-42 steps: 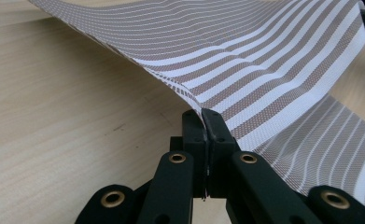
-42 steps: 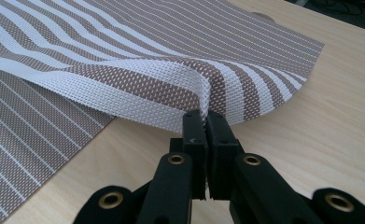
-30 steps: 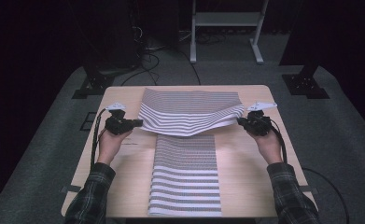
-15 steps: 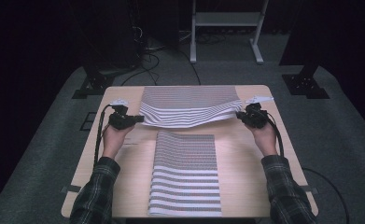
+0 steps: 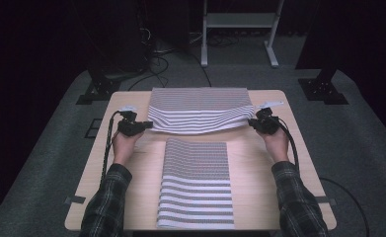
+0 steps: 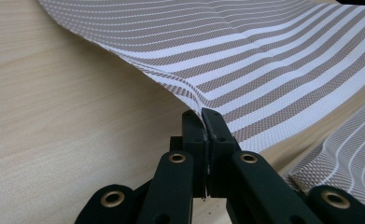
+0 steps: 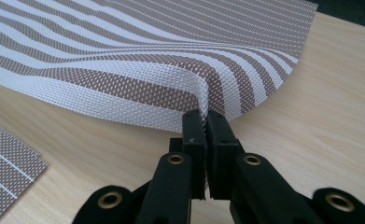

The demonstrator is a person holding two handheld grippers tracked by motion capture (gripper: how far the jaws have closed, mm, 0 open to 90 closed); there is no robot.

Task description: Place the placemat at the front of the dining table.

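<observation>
Striped woven mat point(image 5: 200, 111) sits along the far edge of the desk point(image 5: 131, 202), with the left tongs point(image 5: 143, 126) pinching its left corner and the right tongs point(image 5: 252, 123) pinching its right corner, both lifted slightly.

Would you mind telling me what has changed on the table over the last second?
Both grippers, the left gripper and the right gripper, carried the near edge of the far striped mat away from the person and lower, so its lifted fold now sags closer to the table. Both stayed clamped on that mat's corners. The near striped mat has not moved.
</observation>
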